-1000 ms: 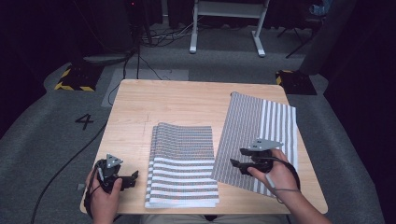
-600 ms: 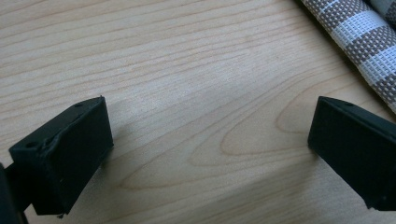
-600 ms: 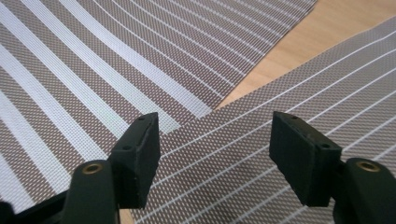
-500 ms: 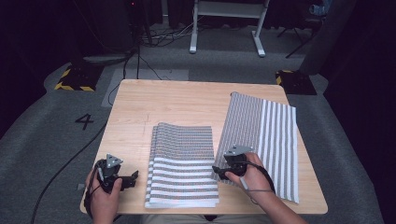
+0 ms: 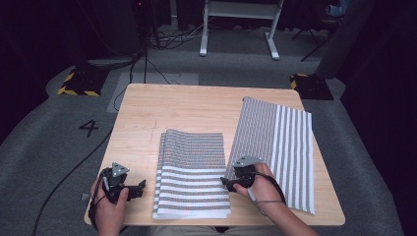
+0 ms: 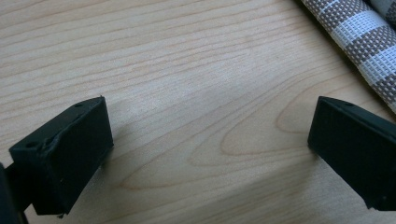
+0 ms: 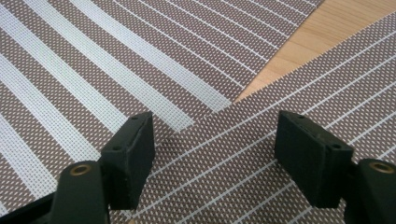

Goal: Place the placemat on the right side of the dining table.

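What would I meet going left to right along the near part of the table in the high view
left gripper → stack of striped placemats → right gripper → single striped placemat, all on the wooden table.

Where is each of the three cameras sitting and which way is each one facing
High view: above the person's side, facing forward and down on the table; both hands, left gripper, right gripper.
Left gripper view: on that gripper, facing down at bare wood; open jaws, stack of mats.
Right gripper view: on that gripper, facing the single mat where it overlaps the stack; open jaws.
All share the striped mats.
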`<act>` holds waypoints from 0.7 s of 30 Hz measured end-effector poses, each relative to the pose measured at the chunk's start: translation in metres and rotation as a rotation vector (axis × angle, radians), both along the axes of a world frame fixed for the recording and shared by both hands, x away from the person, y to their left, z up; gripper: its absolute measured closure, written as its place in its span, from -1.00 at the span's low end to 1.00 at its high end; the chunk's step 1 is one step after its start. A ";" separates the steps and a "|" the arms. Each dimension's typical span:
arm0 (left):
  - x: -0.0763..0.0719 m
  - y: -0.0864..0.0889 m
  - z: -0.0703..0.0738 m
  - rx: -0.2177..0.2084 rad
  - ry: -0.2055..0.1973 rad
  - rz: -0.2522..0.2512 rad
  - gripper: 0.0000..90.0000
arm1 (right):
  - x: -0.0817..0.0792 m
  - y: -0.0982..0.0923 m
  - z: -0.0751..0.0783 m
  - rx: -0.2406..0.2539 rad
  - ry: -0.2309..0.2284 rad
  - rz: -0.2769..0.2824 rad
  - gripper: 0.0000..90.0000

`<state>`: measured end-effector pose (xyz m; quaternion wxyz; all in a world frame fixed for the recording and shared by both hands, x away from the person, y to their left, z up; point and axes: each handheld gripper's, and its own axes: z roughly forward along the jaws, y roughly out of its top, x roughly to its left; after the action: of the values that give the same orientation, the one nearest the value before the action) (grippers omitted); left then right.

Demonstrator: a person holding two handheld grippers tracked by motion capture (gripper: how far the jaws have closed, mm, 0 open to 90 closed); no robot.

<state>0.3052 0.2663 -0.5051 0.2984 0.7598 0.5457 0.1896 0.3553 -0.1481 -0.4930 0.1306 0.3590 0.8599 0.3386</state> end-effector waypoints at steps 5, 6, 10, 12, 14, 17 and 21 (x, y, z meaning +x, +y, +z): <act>0.000 0.000 0.000 0.001 0.000 0.001 -1.00 | 0.001 -0.005 0.000 0.013 -0.010 0.004 -0.09; 0.000 0.000 0.000 -0.001 -0.001 -0.001 -1.00 | 0.003 -0.009 0.001 0.016 -0.010 0.011 0.03; 0.000 0.000 0.000 0.001 0.000 0.001 -1.00 | 0.008 -0.016 0.001 0.033 -0.004 0.024 0.24; 0.000 0.000 0.000 0.001 0.000 0.001 -1.00 | 0.009 -0.018 0.002 0.032 0.003 0.024 0.39; 0.000 0.000 0.000 0.000 -0.001 0.000 -1.00 | 0.010 -0.021 0.005 0.018 -0.001 0.020 0.58; 0.000 0.000 0.000 0.001 0.000 0.000 -1.00 | 0.010 -0.025 0.010 0.007 -0.008 0.017 0.75; 0.000 0.000 0.000 -0.001 0.001 0.000 -1.00 | 0.007 -0.031 0.018 -0.005 -0.029 0.020 0.85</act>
<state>0.3055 0.2661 -0.5050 0.2984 0.7599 0.5458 0.1888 0.3621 -0.1789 -0.4746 0.1404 0.3449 0.8624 0.3429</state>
